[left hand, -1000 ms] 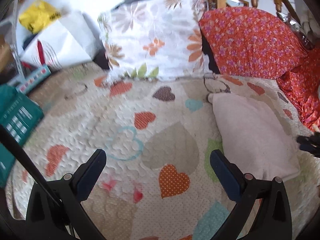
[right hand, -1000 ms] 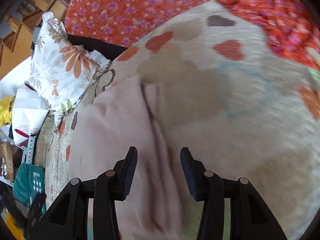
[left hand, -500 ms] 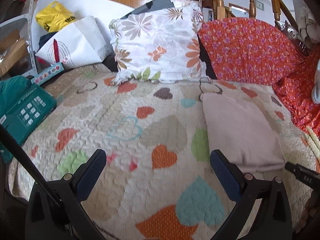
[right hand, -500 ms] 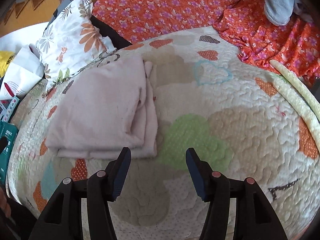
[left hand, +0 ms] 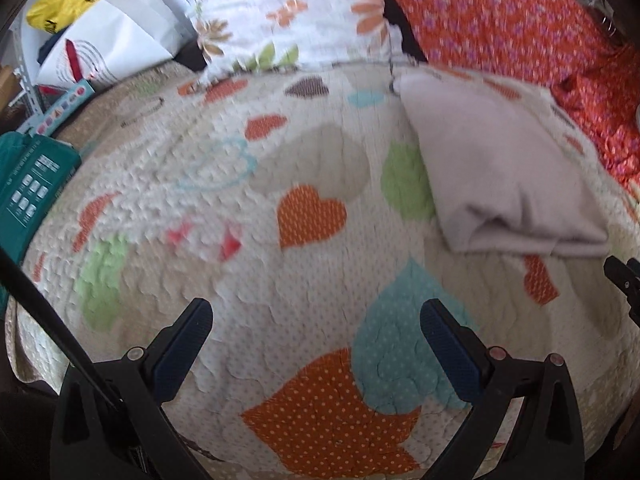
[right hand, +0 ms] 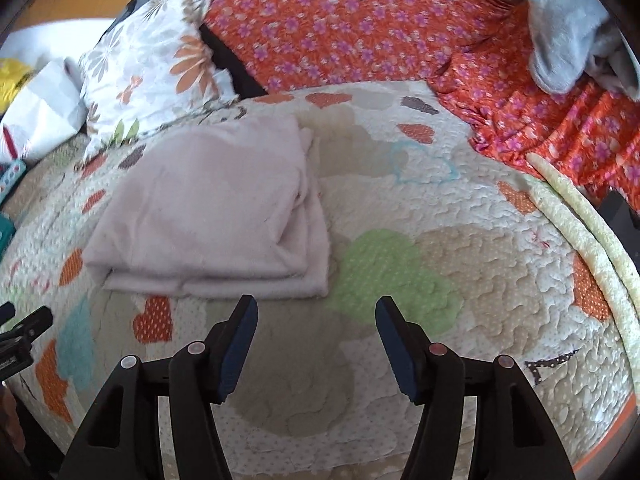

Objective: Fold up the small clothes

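Note:
A pale pink garment [right hand: 208,208] lies folded in a flat rectangle on the heart-patterned quilt [right hand: 400,280]; it also shows in the left wrist view [left hand: 496,176] at the right. My right gripper [right hand: 316,316] is open and empty, hovering above the quilt just in front of the garment's near edge, apart from it. My left gripper [left hand: 316,320] is open and empty over bare quilt [left hand: 240,200], to the left of and nearer than the garment. The right gripper's tip shows at the right edge of the left wrist view [left hand: 624,280].
A floral pillow [left hand: 288,12] and an orange flowered cushion [right hand: 352,28] stand at the back. Grey clothes [right hand: 568,28] lie far right on orange fabric. A pale cord [right hand: 580,232] runs along the right. A teal box [left hand: 28,184] and white bags [left hand: 112,40] sit left.
Both grippers have pulled back from the folded garment toward the quilt's near edge. The right gripper's jaws have opened wider. The garment lies still.

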Available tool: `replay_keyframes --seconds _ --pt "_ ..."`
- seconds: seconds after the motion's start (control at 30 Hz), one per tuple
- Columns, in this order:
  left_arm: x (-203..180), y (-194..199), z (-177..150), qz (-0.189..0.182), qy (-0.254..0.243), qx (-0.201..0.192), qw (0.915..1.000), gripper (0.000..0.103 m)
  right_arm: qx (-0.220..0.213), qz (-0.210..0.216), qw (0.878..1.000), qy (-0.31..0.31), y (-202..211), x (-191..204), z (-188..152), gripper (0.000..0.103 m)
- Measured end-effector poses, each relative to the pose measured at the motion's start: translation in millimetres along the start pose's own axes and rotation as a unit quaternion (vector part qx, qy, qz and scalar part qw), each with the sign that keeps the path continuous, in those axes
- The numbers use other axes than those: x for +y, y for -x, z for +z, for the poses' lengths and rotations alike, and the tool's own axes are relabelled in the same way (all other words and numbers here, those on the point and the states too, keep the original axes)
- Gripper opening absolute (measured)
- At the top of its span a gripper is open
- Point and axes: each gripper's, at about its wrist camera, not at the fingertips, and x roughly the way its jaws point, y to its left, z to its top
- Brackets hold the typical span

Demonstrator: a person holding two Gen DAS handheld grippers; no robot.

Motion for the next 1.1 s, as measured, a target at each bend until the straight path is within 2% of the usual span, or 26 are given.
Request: replay_keyframes --seconds 0.13,0.4,0.63,0.87,0.97,1.1 --pt "-1.0 -16.1 -3.9 -0.011 0.006 0.036 0.9993 0.103 0.000 0.002 0.999 0.038 -1.8 17.5 -2.9 0.071" --pt "4.3 -24.1 -4.5 -0.030 0.041 0.048 0.9975 0.103 -0.012 -0.002 0.995 0.099 1.3 42.2 -8.7 0.075" --pt "6.5 -25.0 -5.8 -0.039 0.070 0.053 0.9954 0.103 -0.006 -0.004 0.995 0.098 -3.1 44.4 -9.2 0.076" --pt "5.5 -21.4 -3.1 -0.042 0.061 0.059 0.9955 0.103 -0.009 -0.011 0.996 0.091 -2.8 41.5 -8.0 0.076" --pt "7.4 -13.8 -1.4 -0.049 0.067 0.051 0.9952 0.103 -0.012 -0.012 0.996 0.092 -1.1 41.5 -8.2 0.076" --pt "7.2 7.5 2.7 -0.040 0.058 0.005 0.9975 0.103 -0.014 -0.012 0.996 0.092 0.6 41.6 -8.0 0.076"
